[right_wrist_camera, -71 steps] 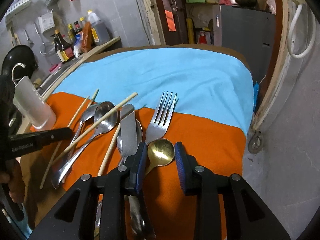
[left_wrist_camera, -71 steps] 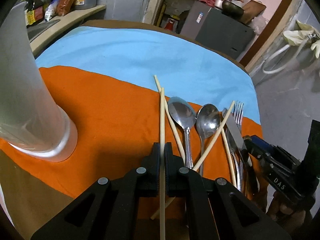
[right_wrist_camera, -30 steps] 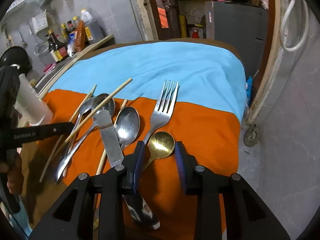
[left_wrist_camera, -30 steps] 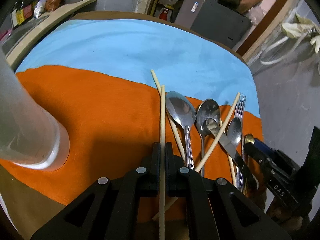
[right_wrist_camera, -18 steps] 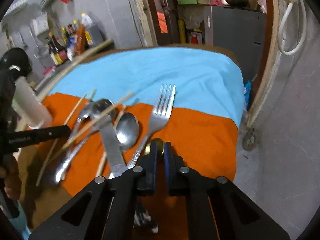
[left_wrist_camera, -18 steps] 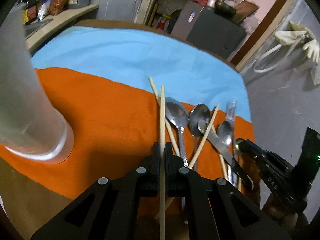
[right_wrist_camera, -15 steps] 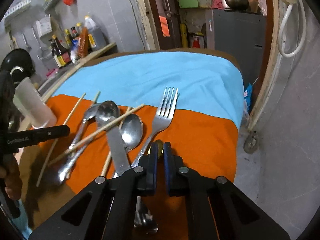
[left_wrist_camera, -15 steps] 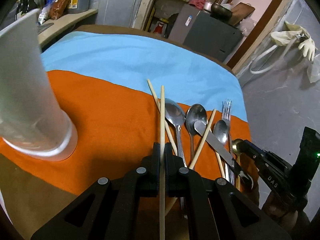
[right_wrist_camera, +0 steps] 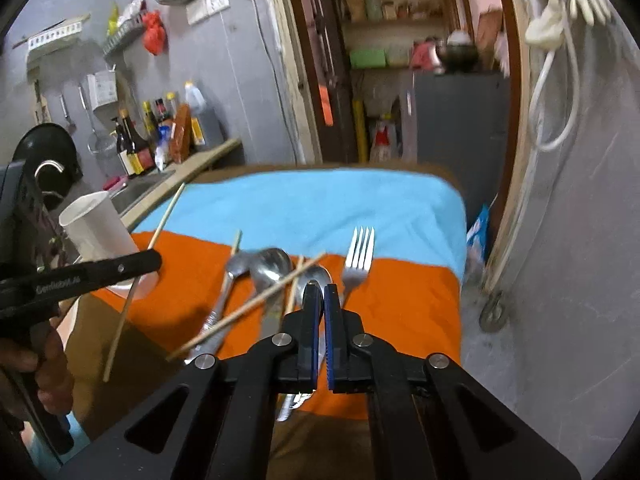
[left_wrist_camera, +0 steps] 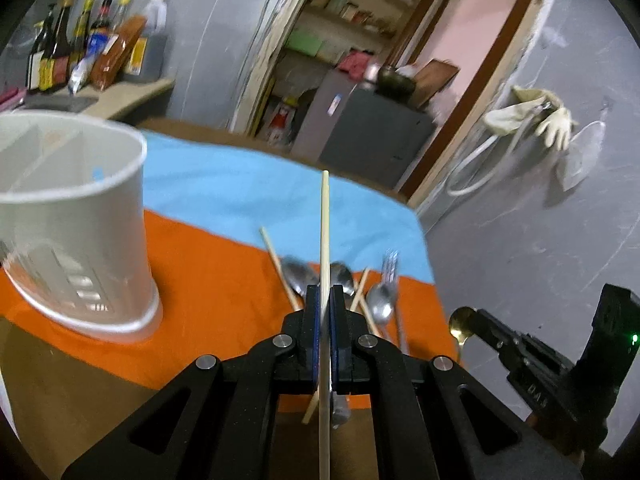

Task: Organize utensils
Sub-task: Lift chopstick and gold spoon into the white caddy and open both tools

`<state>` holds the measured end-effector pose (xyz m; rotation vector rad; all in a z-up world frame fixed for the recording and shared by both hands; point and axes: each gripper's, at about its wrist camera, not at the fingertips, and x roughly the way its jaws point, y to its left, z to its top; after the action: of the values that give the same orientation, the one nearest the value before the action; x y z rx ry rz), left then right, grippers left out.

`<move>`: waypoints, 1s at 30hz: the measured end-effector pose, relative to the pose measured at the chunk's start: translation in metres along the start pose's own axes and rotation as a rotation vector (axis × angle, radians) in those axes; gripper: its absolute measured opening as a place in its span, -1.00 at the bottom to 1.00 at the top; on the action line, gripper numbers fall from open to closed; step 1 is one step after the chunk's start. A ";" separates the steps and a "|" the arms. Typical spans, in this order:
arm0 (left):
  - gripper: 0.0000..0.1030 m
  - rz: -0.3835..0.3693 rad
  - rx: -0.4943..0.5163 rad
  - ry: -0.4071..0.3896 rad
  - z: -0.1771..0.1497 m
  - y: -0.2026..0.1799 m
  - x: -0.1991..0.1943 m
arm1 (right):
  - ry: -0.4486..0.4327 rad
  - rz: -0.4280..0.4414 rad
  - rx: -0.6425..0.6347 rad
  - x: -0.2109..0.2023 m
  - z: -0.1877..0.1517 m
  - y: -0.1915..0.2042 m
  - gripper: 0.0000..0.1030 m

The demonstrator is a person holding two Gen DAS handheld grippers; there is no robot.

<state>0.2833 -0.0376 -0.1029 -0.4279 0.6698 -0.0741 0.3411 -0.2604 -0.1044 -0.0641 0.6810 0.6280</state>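
My left gripper [left_wrist_camera: 324, 292] is shut on a wooden chopstick [left_wrist_camera: 325, 232] and holds it lifted above the orange cloth. The gripper and chopstick [right_wrist_camera: 160, 224] also show at the left of the right wrist view. A white divided utensil holder [left_wrist_camera: 76, 216] stands on the cloth to the left, also seen in the right wrist view [right_wrist_camera: 100, 228]. My right gripper [right_wrist_camera: 319, 294] is shut on a gold spoon [left_wrist_camera: 460, 320] and holds it raised off the table's right edge. Spoons [right_wrist_camera: 272, 264], a fork [right_wrist_camera: 360, 252], a knife and chopsticks [right_wrist_camera: 248, 308] lie on the cloth.
The table carries an orange cloth [right_wrist_camera: 408, 304] in front and a blue cloth [right_wrist_camera: 320, 204] behind. A counter with bottles [left_wrist_camera: 76, 56] lies behind the holder. A grey cabinet [left_wrist_camera: 372, 136] stands past the table's far end. The floor drops off at the right.
Both grippers have risen from the table. The left one lifted the chopstick off the cloth. The right one closed on the gold spoon and lifted it away from the pile.
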 end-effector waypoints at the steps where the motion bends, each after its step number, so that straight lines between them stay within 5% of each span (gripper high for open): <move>1: -0.96 -0.009 0.002 -0.013 0.002 -0.001 -0.003 | -0.011 -0.007 -0.003 -0.002 0.001 0.003 -0.99; 10: -0.96 -0.074 0.009 -0.202 0.055 0.014 -0.078 | -0.247 -0.060 -0.055 -0.044 0.040 0.054 -0.99; 21: -0.96 0.039 -0.075 -0.507 0.137 0.123 -0.156 | -0.597 0.082 -0.130 -0.035 0.117 0.176 -0.99; 30: -0.96 0.086 -0.177 -0.621 0.152 0.210 -0.140 | -0.636 0.030 -0.209 0.026 0.116 0.231 -0.99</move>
<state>0.2525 0.2366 0.0001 -0.5577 0.0809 0.1958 0.2930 -0.0287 0.0035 -0.0441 0.0006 0.6989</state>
